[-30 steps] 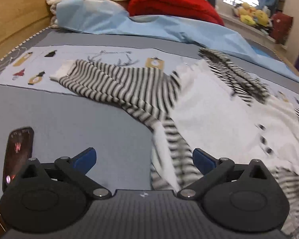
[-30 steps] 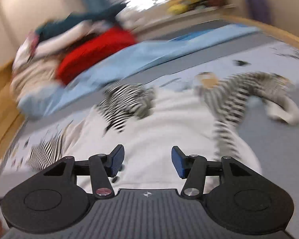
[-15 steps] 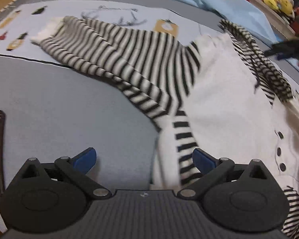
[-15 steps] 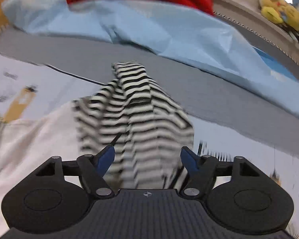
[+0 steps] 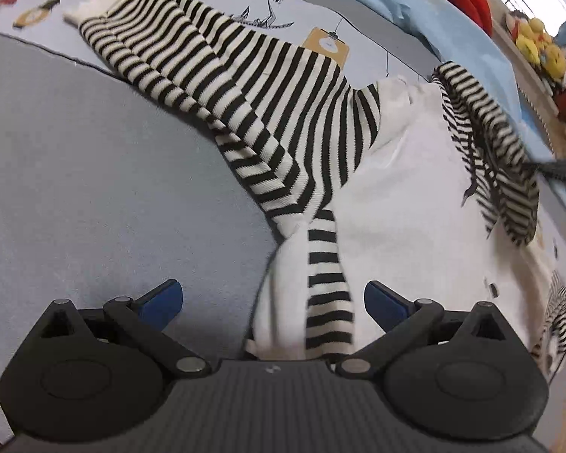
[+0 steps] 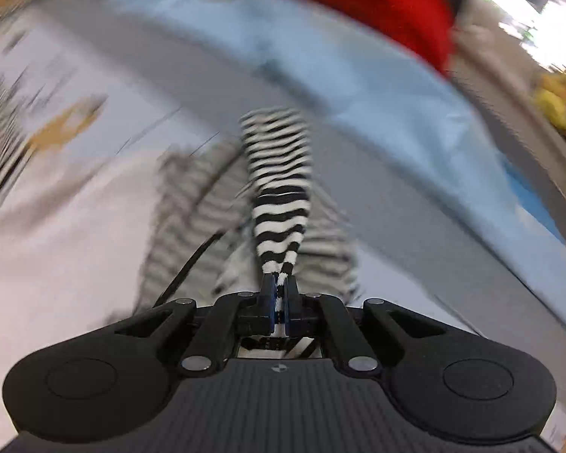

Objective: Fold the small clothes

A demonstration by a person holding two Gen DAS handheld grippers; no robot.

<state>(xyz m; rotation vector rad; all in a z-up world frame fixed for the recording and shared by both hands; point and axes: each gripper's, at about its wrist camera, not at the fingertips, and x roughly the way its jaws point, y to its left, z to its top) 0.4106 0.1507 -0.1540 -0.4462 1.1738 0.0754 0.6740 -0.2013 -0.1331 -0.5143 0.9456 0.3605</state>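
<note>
Right gripper (image 6: 280, 290) just clamped on striped sleeve (image 6: 279, 204); left gripper (image 5: 271, 300) wide apart over the garment's (image 5: 396, 188) hem.

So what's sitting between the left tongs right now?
In the left wrist view, the open left tongs straddle the garment's white edge with its striped band; the pads aren't pressing it.

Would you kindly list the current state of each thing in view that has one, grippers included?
left gripper: open, jaws wide either side of the garment's bottom edge, not gripping.
right gripper: just closed, shut on the striped sleeve.
striped garment: lying unfolded on the bed, other sleeve stretched out flat.
</note>
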